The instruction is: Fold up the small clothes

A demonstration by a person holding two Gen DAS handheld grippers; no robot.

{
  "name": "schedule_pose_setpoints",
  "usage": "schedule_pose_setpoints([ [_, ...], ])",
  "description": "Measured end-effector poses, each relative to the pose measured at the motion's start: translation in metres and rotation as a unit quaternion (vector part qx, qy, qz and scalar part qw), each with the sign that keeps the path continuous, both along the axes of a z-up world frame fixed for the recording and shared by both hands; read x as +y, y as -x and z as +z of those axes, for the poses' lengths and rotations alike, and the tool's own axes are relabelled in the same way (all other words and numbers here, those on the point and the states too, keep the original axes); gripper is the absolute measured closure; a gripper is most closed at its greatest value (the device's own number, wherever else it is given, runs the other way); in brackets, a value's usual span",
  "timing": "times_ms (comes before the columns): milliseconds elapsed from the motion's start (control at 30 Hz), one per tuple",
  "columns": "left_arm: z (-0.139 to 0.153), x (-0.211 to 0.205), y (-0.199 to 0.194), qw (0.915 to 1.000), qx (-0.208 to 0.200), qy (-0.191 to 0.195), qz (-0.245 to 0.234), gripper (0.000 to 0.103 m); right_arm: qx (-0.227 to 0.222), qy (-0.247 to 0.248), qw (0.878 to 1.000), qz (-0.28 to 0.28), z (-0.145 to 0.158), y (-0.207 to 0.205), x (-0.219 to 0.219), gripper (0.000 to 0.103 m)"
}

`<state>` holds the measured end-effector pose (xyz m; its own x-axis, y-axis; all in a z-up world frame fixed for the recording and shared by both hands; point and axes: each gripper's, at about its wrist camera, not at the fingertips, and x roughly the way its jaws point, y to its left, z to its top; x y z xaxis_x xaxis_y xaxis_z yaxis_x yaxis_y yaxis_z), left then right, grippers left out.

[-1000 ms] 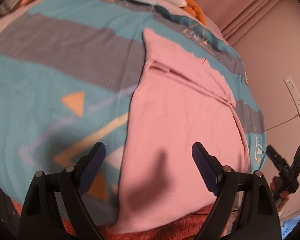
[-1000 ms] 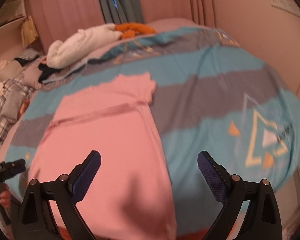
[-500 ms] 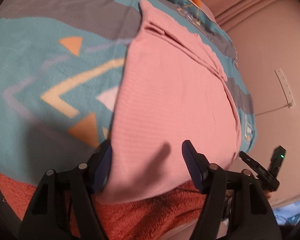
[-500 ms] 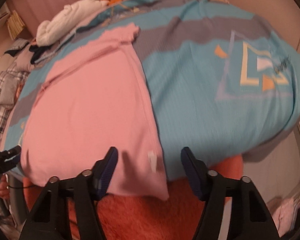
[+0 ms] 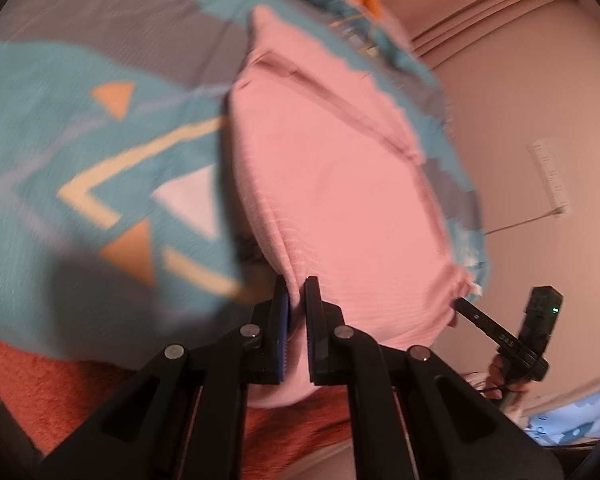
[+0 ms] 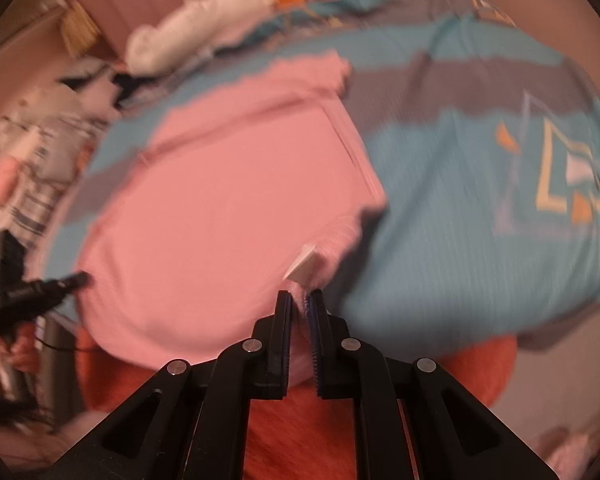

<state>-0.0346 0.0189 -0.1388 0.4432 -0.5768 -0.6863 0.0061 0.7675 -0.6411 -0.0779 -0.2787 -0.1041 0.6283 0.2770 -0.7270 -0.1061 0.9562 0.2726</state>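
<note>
Right gripper [image 6: 299,298] pinching near hem corner of pink garment [image 6: 228,184], white tag [image 6: 302,266] just above fingertips, garment spread on teal/grey blanket [image 6: 460,240], left gripper [image 6: 80,278] at opp corner, white clothes pile [image 6: 196,36] behind, blurry

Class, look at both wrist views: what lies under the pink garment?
The pink garment lies on a teal-and-grey patterned bedspread, which shows around it. An orange fleece blanket shows below its near hem. Whatever lies directly beneath the garment is covered.

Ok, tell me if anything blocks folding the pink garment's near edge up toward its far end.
Nothing visible does. Both the left claw and the right claw already pinch the pink garment's near corners, and its surface ahead lies bare on the bedspread.
</note>
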Motion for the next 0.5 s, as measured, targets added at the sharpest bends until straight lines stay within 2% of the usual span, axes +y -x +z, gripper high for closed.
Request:
schedule_pose_setpoints([
  [100, 0.012, 0.004, -0.011, 0.9995, -0.026, 0.012, 0.011, 0.097, -0.026, -0.008, 0.999, -0.017, 0.012, -0.018, -0.009, 0.093],
  [233, 0.011, 0.011, -0.037, 0.9986, -0.027, 0.023, 0.040, 0.096, -0.025, -0.029, 0.998, -0.041, 0.003, -0.049, -0.018, 0.093],
  [367, 0.000, 0.014, -0.061, 0.9985, -0.022, 0.014, 0.048, 0.095, -0.011, -0.019, 0.997, -0.072, -0.017, -0.065, -0.018, 0.093],
  [500, -0.011, 0.012, -0.083, 0.9986, -0.013, -0.014, 0.050, 0.095, 0.005, -0.003, 0.996, -0.090, -0.029, -0.083, -0.019, 0.093],
])
